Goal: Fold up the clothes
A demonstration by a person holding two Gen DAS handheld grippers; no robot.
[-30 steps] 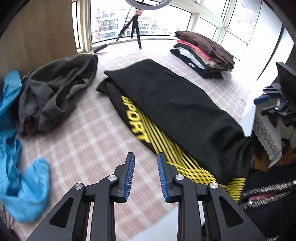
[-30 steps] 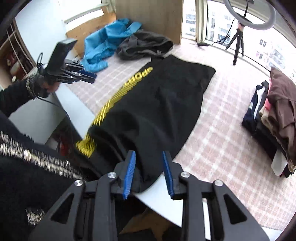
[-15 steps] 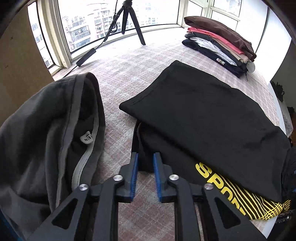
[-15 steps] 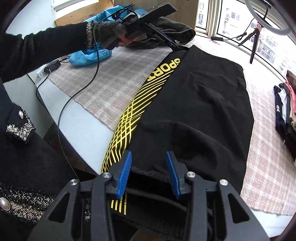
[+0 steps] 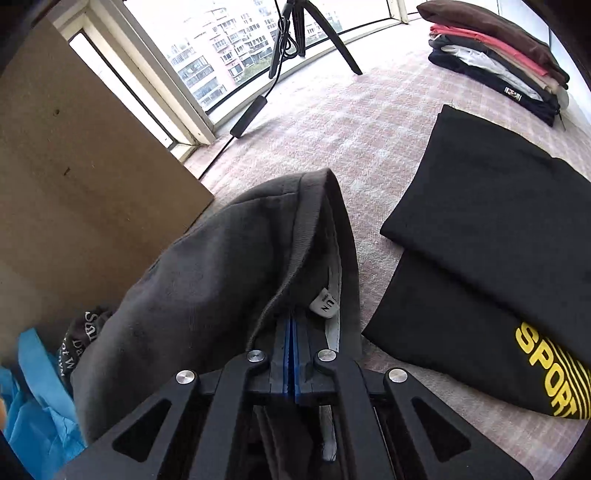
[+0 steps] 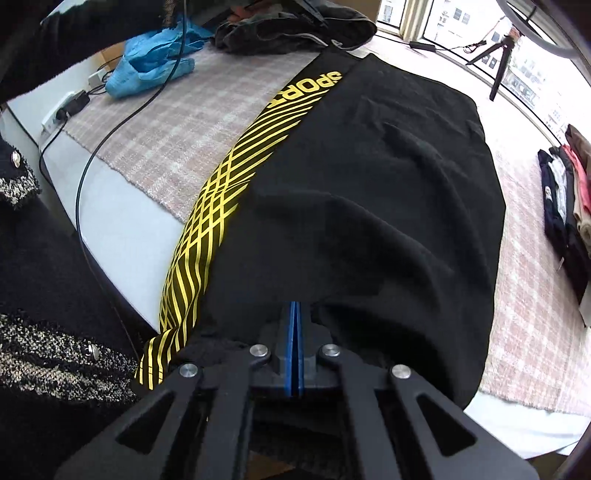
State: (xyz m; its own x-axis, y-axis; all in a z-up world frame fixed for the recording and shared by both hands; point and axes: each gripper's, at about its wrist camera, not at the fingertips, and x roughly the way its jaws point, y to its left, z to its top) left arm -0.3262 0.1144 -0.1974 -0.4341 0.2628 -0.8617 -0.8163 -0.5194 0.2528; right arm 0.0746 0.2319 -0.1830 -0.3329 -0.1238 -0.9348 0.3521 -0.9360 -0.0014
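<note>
We list black trousers [image 6: 369, 192] printed "SPORT" in yellow, spread on the checked cloth [image 6: 192, 122], near hem clenched in our right gripper [image 6: 294, 314]. Our left gripper [image 5: 291, 328] pinches the grey garment [image 5: 207, 273] left of them, beside a tag [image 5: 325, 304] reading "UN".

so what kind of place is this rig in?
Probably a high-rise apartment room by a bay window, set up for filming laundry folding: apartment blocks outside the glass, a checked cloth over the table, a stack of folded clothes, and a tripod.
</note>
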